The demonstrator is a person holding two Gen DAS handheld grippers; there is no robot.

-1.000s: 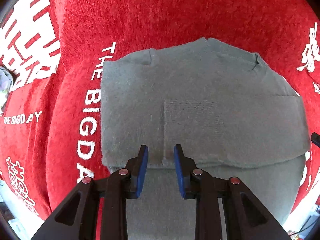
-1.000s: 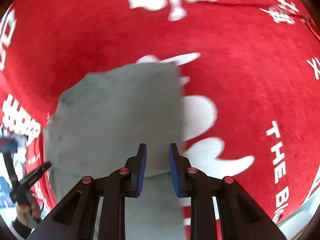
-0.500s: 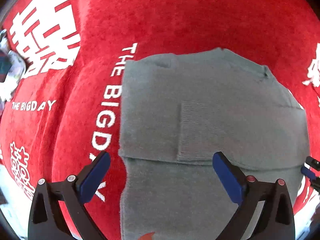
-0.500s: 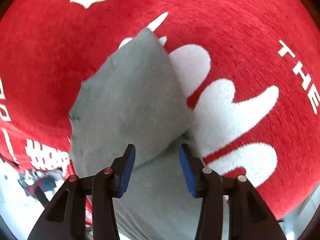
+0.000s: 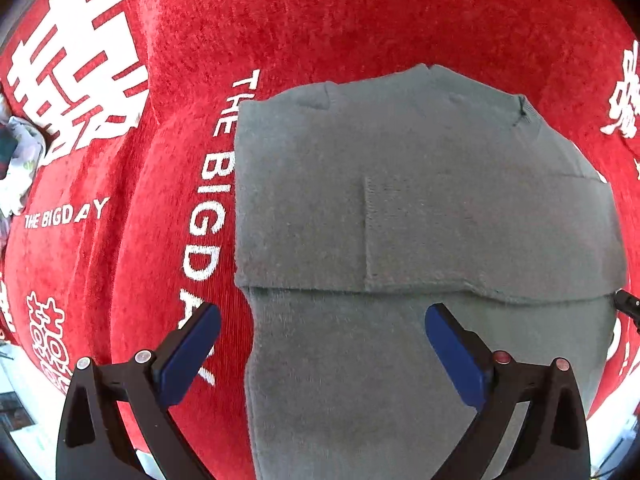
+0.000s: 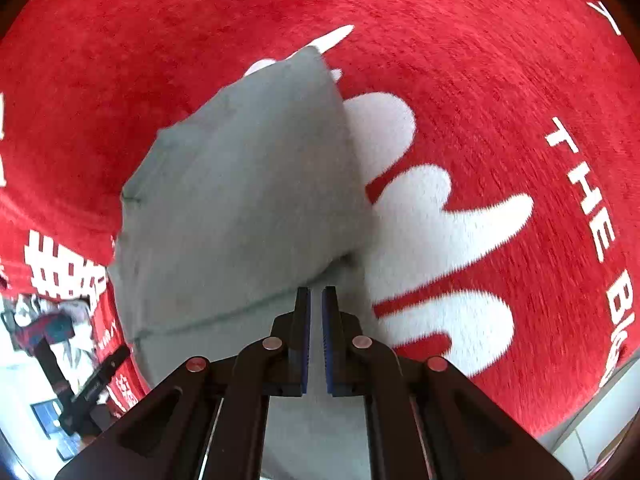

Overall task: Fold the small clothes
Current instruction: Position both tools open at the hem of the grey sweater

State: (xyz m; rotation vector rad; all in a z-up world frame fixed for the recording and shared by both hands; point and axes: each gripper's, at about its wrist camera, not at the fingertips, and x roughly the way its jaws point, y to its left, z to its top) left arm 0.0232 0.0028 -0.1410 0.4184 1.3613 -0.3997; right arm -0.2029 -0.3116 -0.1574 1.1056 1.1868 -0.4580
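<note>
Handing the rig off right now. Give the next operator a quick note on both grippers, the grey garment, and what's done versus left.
Left gripper: open wide, holding nothing, over the lower part of the grey garment.
Right gripper: fingers nearly together at the garment's lower right edge; whether cloth is pinched is unclear.
Garment lies flat on the red blanket.
Done: one fold, upper layer lying over the lower.
Left: probably fold the lower part, then tidy.

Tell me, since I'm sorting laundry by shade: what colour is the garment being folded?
Plain grey garment, clearest in the left wrist view.
</note>
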